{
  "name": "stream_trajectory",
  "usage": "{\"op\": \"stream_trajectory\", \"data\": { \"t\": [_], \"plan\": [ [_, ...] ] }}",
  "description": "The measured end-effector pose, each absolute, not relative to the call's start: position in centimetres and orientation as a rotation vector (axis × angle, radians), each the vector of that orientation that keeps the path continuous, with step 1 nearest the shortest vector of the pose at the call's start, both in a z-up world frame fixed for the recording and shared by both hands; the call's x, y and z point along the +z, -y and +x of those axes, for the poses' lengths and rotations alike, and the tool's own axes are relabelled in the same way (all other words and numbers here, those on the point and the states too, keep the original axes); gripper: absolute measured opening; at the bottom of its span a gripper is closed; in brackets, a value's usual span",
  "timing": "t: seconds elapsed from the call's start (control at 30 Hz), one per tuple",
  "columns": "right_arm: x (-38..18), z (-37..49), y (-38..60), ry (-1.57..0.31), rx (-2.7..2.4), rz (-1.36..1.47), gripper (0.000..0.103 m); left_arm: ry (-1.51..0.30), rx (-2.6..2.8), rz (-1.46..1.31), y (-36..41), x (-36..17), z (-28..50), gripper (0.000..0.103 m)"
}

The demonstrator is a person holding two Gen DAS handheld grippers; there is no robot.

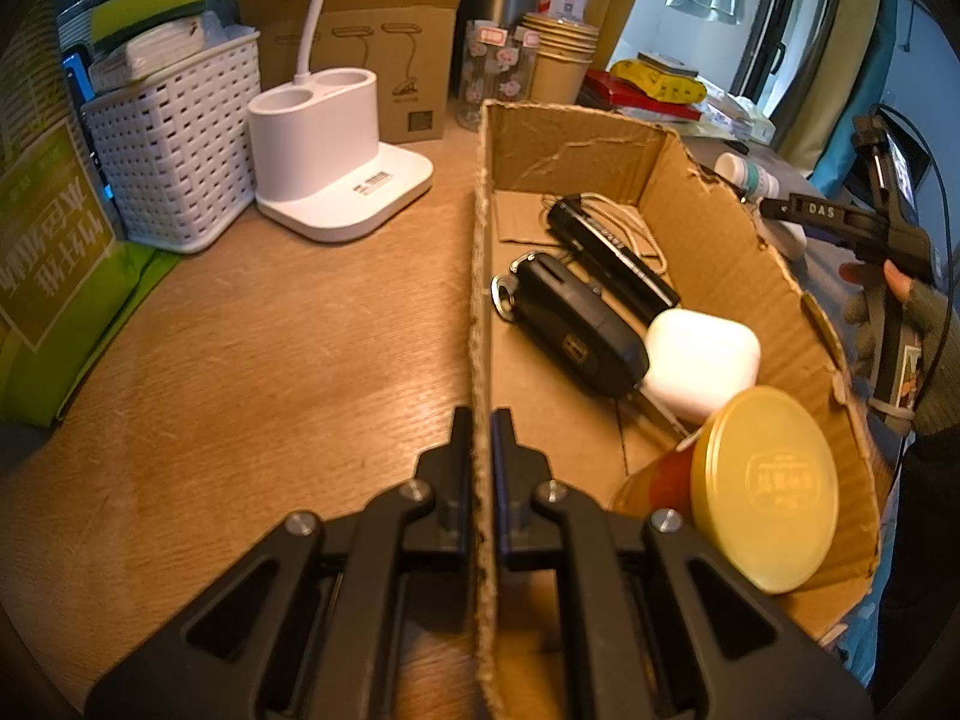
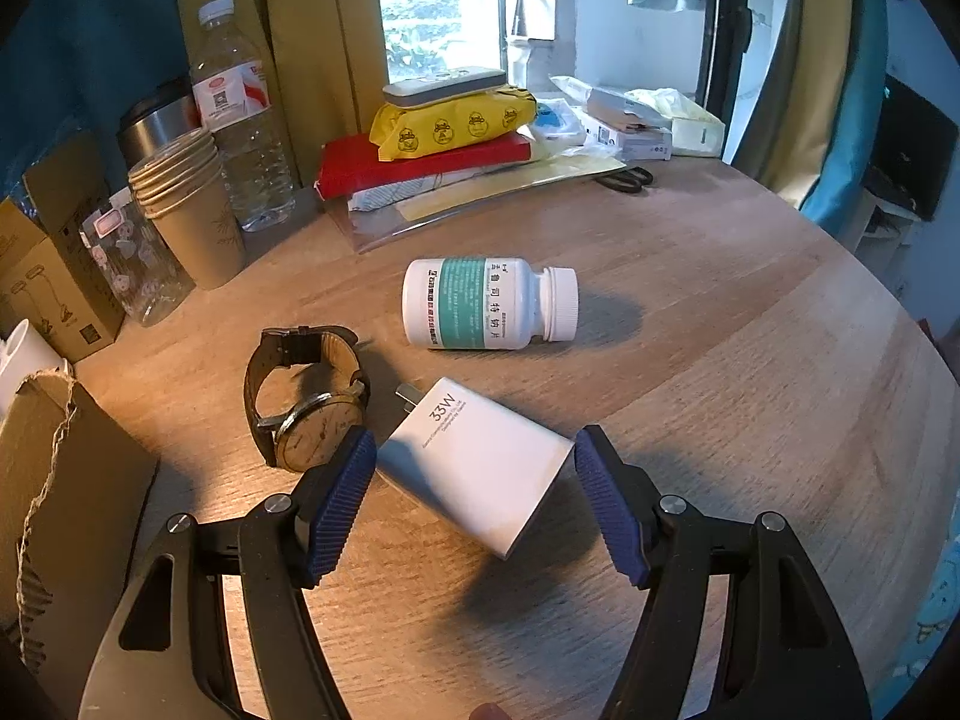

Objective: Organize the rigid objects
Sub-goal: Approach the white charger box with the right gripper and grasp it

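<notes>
Left gripper [image 1: 482,420] is clamped on the cardboard box [image 1: 708,228] wall. Right gripper [image 2: 474,468] stands spread wide, the white charger [image 2: 474,468] lying between its pads, watch [image 2: 306,402] just left.

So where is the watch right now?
In the right wrist view the wristwatch lies on the wooden table, left of the white 33W charger and just beyond the right gripper's left finger, with the cardboard box further left.
</notes>
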State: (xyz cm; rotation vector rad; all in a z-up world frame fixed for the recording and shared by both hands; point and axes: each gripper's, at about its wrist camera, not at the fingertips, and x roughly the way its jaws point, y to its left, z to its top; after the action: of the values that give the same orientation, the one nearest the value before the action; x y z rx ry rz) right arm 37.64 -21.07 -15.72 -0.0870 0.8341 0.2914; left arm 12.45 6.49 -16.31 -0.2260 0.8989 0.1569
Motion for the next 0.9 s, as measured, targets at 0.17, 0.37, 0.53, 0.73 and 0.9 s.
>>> {"op": "stream_trajectory", "data": {
  "t": [0.17, 0.37, 0.53, 0.73, 0.9],
  "plan": [
    [-15.9, 37.7, 20.8, -0.827, 0.286, -0.072, 0.072, -0.899, 0.156, -0.226, -6.5, -16.3, 12.5, 0.007],
    [-16.0, 37.9, 20.8, -0.83, 0.259, -0.024, 0.073, -0.899, 0.156, -0.225, -6.4, -16.2, 12.4, 0.007],
    [-16.1, 37.7, 20.4, -0.826, 0.235, -0.016, 0.073, -0.899, 0.156, -0.226, -6.4, -16.2, 12.4, 0.007],
    [-17.1, 37.9, 20.2, -0.872, 0.209, -0.038, 0.077, -0.899, 0.153, -0.226, -6.2, -16.1, 12.3, 0.007],
    [-17.0, 37.6, 21.6, -0.867, 0.184, -0.039, 0.077, -0.899, 0.149, -0.23, -6.1, -16.2, 12.4, 0.007]
  ]
}}
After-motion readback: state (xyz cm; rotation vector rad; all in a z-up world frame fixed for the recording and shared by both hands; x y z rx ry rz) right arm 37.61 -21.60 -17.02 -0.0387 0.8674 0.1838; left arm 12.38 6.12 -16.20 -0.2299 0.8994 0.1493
